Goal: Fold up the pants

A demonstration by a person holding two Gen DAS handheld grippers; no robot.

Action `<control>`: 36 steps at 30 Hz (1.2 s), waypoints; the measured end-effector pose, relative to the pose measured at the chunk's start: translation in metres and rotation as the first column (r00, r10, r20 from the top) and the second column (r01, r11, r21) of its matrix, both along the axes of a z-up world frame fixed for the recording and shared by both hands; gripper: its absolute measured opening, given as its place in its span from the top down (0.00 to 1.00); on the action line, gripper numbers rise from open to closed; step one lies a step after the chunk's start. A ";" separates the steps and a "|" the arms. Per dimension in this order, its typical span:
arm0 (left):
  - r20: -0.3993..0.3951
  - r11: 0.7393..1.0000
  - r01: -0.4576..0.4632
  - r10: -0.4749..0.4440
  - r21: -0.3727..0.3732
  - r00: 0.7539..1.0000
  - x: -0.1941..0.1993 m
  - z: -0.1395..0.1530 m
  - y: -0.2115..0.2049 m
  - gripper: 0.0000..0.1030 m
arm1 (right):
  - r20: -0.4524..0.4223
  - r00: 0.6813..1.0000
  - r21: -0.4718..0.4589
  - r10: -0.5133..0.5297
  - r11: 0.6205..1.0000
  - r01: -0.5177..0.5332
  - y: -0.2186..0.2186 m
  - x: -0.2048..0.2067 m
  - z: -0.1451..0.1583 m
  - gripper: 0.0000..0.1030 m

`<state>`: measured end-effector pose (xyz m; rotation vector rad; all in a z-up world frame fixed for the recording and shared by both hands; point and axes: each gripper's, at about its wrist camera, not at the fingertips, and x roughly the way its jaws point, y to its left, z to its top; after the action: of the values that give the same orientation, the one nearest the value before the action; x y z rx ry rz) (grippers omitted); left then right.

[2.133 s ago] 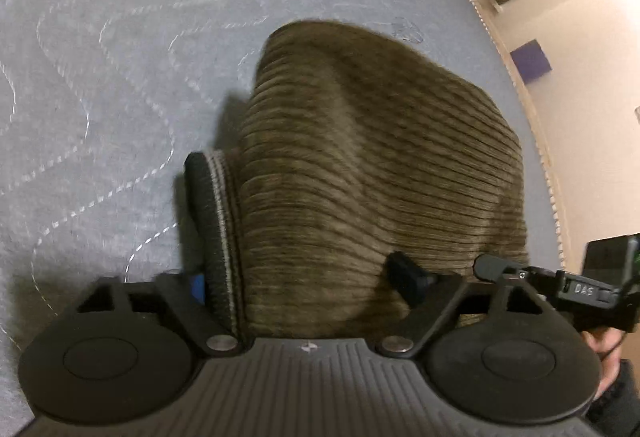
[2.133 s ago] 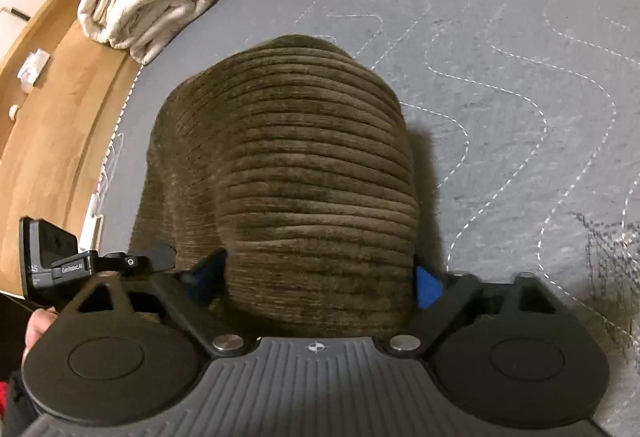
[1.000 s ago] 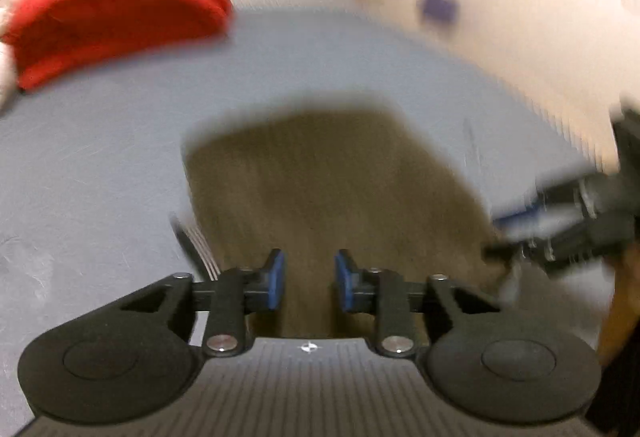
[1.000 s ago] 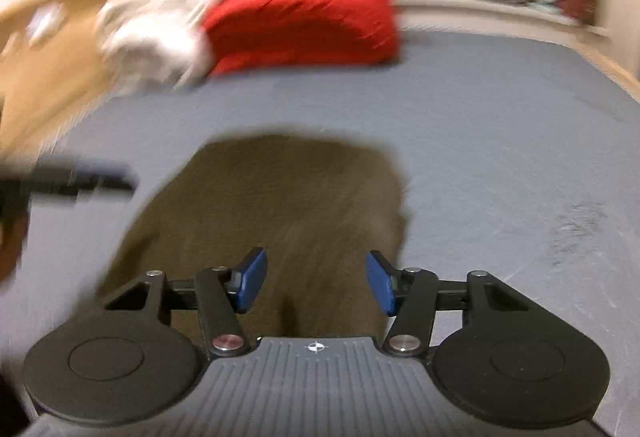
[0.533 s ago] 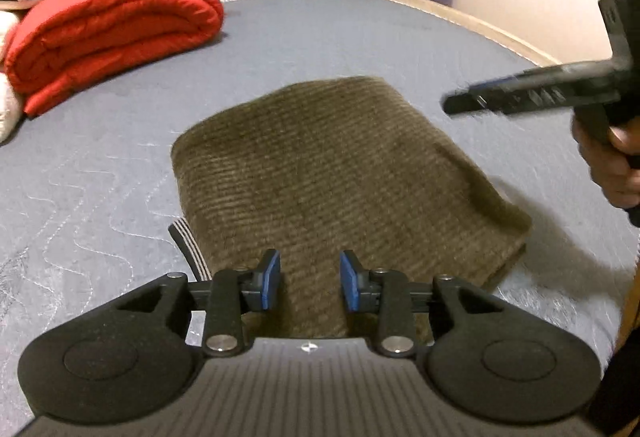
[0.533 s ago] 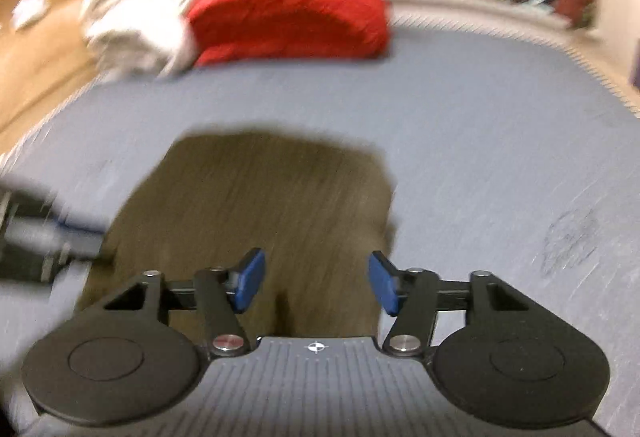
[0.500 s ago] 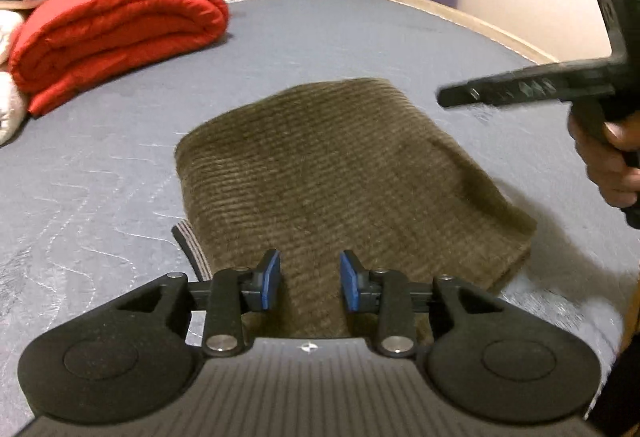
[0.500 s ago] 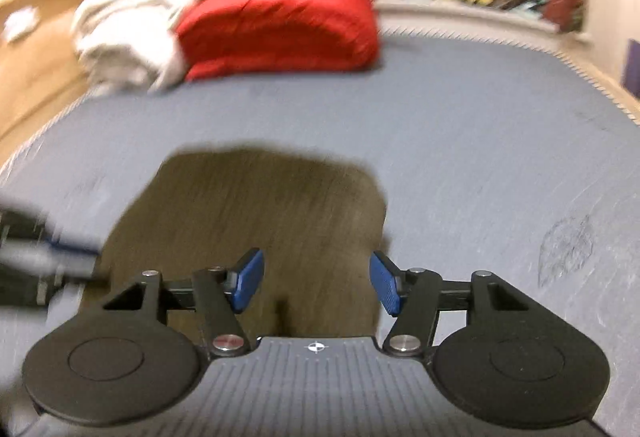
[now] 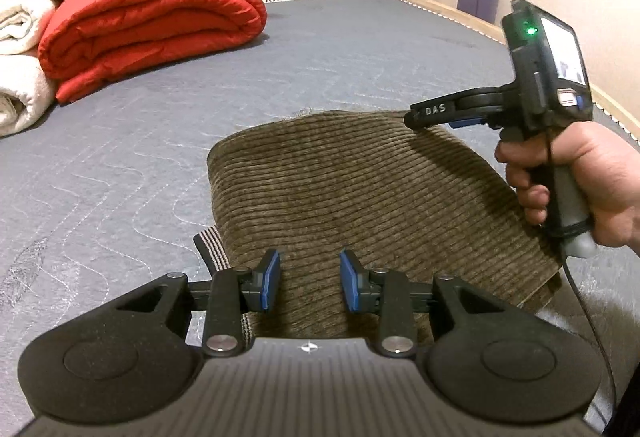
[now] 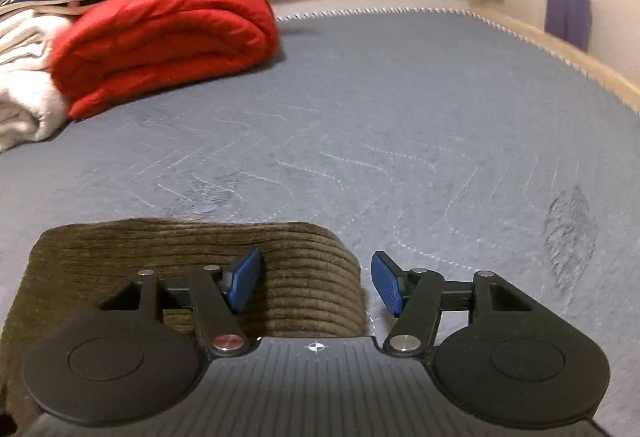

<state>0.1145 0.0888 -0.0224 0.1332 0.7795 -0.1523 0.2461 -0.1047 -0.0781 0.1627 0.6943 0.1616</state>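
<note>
1. The grey quilted mattress [image 9: 360, 49] fills both views; a rolled red quilt [image 9: 152, 25] and white bedding [image 9: 20, 93] are stacked well apart at its far left side.
2. The pants [image 9: 360, 205], brown corduroy, lie flat near the close edge as a compact folded rectangle, with a striped waistband [image 9: 212, 249] peeking out at the near-left corner.
3. A hand [image 9: 592, 181] carries the right gripper [image 10: 316, 283] over the bundle's far right corner; its blue pads are spread, holding nothing, one above the cloth and one past its edge.
4. The left gripper [image 9: 308, 283] hovers over the near edge, its jaws parted with only air between them.
5. Judging by the released, tidy stack, the folding looks nearly or fully finished. Any next move would call for smoothing the top, or one more fold taken by pinching both corners of one edge together.
</note>
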 end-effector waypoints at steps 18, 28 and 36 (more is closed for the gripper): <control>0.011 1.000 -0.018 0.018 -0.007 1.000 -0.012 0.009 0.019 0.64 | 0.094 0.992 -0.030 0.086 0.996 -0.084 -0.013 -0.043 0.045 0.37; -0.128 0.997 -0.061 0.056 -0.037 0.990 -0.008 -0.012 0.043 0.58 | -0.053 0.958 -0.119 0.282 0.951 -0.287 -0.045 -0.104 0.008 0.28; -0.180 0.989 0.122 -0.104 0.089 0.978 -0.035 -0.028 0.007 0.55 | -0.166 0.892 -0.179 0.419 0.877 -0.445 -0.048 -0.142 0.004 0.27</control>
<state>0.0793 0.0961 -0.0504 0.2619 0.9556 -0.2355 0.1038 -0.1525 -0.0740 -0.1956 0.8603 0.5101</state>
